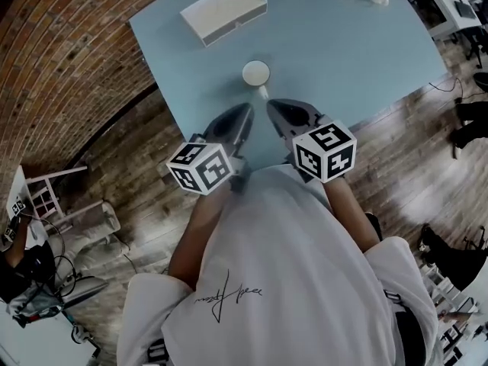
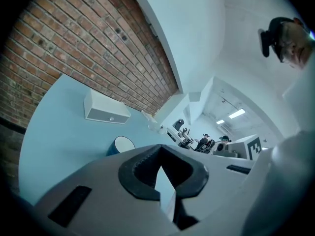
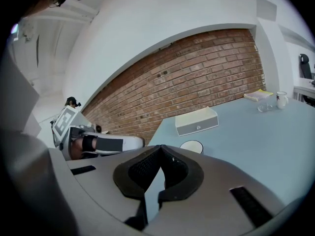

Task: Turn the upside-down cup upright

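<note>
The cup (image 1: 255, 73) stood on the blue table (image 1: 343, 44), on the person's side of the white box (image 1: 225, 10). Its round white top could have been a base or an open mouth, so whether it was already upright was unclear. Short of it, the left gripper (image 1: 247, 108) and right gripper (image 1: 273, 105) hung pressed together, pinching nothing.

White T-shirt (image 1: 290, 280), dark script — grey left tool (image 1: 245, 110) and right tool (image 1: 273, 106), each with a marker cube (image 1: 325, 151).
</note>
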`<action>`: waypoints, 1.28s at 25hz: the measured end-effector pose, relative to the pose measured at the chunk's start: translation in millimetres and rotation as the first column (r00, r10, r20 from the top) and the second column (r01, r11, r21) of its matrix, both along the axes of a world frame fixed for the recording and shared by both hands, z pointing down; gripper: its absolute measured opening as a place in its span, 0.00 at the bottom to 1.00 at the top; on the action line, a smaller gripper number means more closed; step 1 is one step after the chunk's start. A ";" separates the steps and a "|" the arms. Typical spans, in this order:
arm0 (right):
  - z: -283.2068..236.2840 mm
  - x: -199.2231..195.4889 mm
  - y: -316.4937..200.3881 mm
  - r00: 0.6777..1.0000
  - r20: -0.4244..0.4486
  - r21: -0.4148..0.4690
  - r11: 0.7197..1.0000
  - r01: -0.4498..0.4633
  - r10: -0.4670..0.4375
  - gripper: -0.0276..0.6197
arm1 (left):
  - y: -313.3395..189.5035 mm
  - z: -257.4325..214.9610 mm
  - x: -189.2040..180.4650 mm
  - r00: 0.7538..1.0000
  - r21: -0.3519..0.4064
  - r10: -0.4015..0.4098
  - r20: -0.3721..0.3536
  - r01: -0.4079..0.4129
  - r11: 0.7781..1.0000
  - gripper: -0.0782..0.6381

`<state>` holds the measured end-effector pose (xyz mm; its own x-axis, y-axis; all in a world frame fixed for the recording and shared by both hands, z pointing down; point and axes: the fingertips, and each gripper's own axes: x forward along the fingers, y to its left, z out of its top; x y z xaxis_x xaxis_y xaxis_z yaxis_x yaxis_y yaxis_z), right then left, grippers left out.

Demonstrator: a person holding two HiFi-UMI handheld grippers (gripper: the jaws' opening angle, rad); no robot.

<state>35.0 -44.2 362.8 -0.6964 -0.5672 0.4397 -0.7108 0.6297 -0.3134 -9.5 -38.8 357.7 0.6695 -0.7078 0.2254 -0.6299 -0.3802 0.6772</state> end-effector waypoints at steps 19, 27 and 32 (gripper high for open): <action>-45.6 21.4 -3.2 0.994 0.031 0.042 0.994 0.099 -0.100 0.07 | -1.5 -33.5 -17.6 0.994 0.094 -0.051 0.101 0.042 0.995 0.12; -50.2 21.3 5.4 0.991 0.051 0.050 0.991 0.121 -0.124 0.07 | 6.3 -38.6 -15.3 0.993 0.115 -0.057 0.099 0.045 0.992 0.12; -54.9 31.9 16.9 0.990 0.050 0.067 0.990 0.126 -0.129 0.07 | 18.0 -42.6 -0.5 0.994 0.130 -0.053 0.099 0.040 0.991 0.12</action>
<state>66.8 -27.3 307.9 -0.7866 -0.4980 0.3650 -0.6065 0.7340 -0.3055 -10.0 -20.8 315.1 0.6133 -0.7650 0.1964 -0.7121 -0.4279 0.5566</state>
